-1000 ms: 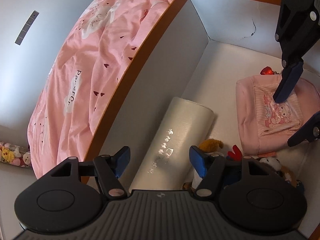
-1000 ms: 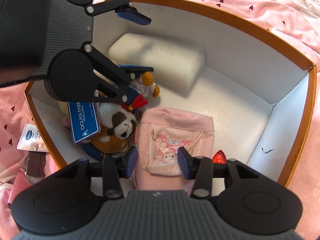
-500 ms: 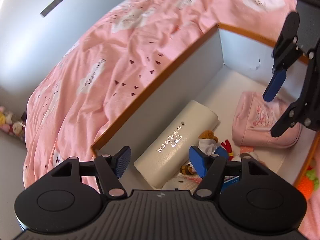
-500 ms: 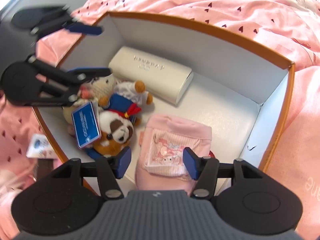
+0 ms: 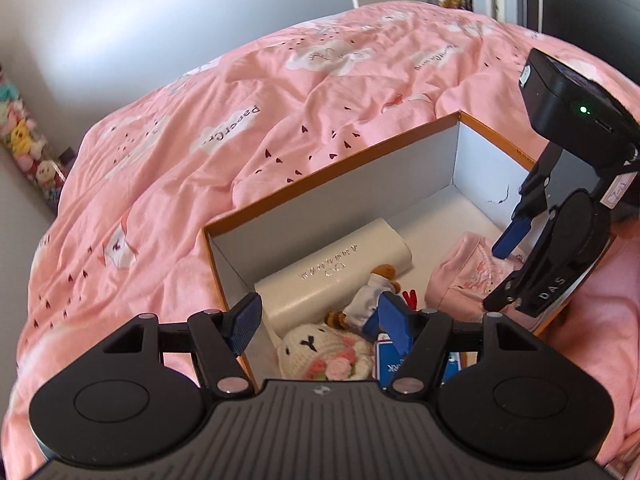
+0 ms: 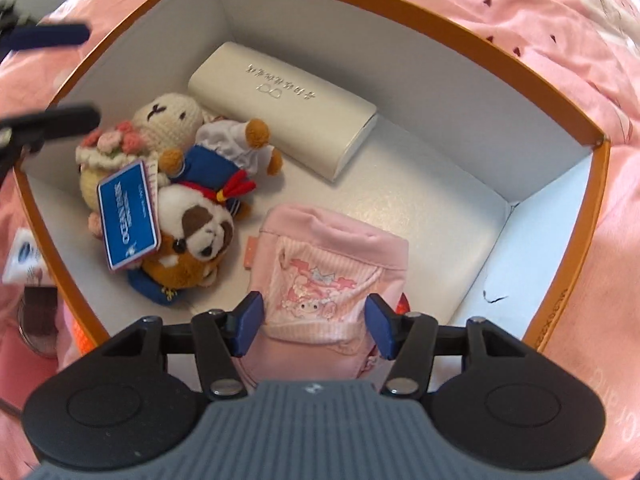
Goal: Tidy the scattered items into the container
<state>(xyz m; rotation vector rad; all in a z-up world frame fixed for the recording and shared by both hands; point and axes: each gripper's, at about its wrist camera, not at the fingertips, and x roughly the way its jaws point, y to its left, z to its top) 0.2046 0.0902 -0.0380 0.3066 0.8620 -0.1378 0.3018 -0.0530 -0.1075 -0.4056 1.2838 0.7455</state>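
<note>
An orange-rimmed white box point(image 6: 460, 36) point(image 5: 320, 184) sits on the pink bed. Inside lie a cream glasses case point(image 6: 288, 108) point(image 5: 340, 276), a crocheted bunny point(image 6: 160, 128) point(image 5: 320, 352), a panda plush point(image 6: 192, 240) with a blue tag point(image 6: 128, 216), and a pink pouch point(image 6: 332, 276) point(image 5: 472, 276). My right gripper point(image 6: 314, 324) is open and empty above the pouch. My left gripper point(image 5: 320, 318) is open and empty above the box's near corner. The right gripper also shows in the left wrist view point(image 5: 504, 272).
Pink patterned bedding point(image 5: 200, 120) surrounds the box. A small tube point(image 6: 20, 260) and a dark item point(image 6: 36, 320) lie outside the box at its left. A grey wall point(image 5: 120, 20) stands beyond the bed, with small toys point(image 5: 24, 136) along it.
Both grippers have risen and drawn back from the box, so more of the box and bed shows. The left gripper has left the right wrist view's middle. The items stay put.
</note>
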